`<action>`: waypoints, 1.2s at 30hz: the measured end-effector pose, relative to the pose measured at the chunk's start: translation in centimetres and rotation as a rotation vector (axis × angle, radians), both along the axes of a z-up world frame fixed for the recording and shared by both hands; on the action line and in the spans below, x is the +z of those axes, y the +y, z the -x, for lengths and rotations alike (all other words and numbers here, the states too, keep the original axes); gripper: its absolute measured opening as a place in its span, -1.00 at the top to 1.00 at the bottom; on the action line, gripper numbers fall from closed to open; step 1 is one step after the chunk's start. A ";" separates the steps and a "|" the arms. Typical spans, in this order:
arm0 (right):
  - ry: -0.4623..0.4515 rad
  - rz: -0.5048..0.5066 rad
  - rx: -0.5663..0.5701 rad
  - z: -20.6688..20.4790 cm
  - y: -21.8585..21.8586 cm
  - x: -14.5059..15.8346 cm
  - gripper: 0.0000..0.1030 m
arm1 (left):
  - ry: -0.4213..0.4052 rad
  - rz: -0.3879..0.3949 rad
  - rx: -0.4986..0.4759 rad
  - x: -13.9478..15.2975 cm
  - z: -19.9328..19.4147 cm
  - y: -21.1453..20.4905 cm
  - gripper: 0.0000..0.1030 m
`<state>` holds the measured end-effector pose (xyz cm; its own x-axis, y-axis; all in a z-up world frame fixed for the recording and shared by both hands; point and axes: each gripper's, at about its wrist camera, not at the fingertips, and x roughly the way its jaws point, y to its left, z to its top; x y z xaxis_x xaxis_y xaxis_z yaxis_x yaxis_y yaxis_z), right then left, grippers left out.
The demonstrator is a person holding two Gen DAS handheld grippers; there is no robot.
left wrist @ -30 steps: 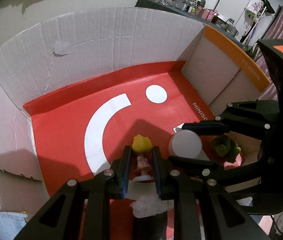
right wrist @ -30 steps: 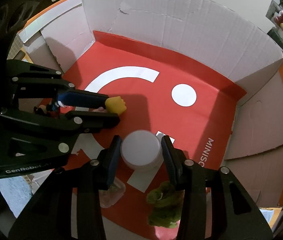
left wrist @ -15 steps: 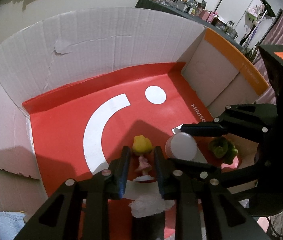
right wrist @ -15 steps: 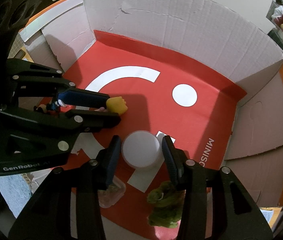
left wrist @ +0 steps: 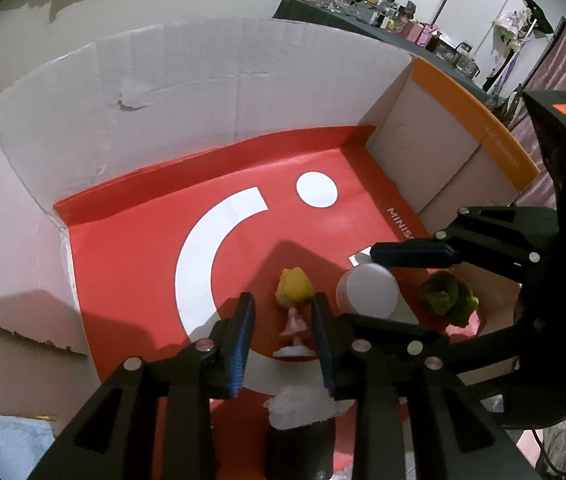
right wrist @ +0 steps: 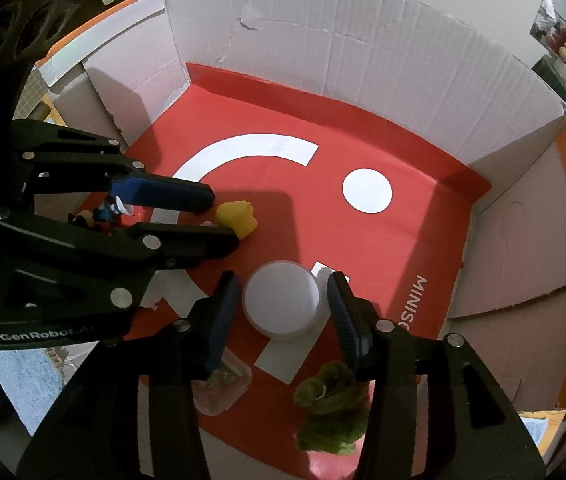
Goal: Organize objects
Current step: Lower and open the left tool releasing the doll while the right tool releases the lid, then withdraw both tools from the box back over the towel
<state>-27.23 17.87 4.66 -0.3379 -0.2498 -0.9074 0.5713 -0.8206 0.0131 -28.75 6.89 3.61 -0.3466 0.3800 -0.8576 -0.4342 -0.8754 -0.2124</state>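
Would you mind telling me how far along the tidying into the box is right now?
Done: the green toy, small clear tub and blue figure already lie in the box. In hand: both jaws are opening, the left gripper around the yellow-haired doll, the right gripper around the white jar, both standing on the floor. Left: drawing the grippers clear.

The box's (left wrist: 187, 92) red floor (left wrist: 131, 248) lies open beyond the figurine (left wrist: 294, 308) and white jar (right wrist: 281, 300).
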 end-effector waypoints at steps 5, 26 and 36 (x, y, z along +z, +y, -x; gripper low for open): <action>0.025 -0.007 -0.002 -0.4 0.2 0.5 0.11 | 0.007 -0.020 0.010 0.6 -0.4 -0.7 0.41; 0.228 0.070 -0.053 -8.0 -0.1 7.8 -0.04 | 0.266 -0.095 0.076 8.0 -9.0 -3.7 0.16; 0.360 0.126 -0.096 -13.8 1.3 10.3 -0.29 | 0.401 -0.119 0.136 9.4 -14.8 -5.0 -0.29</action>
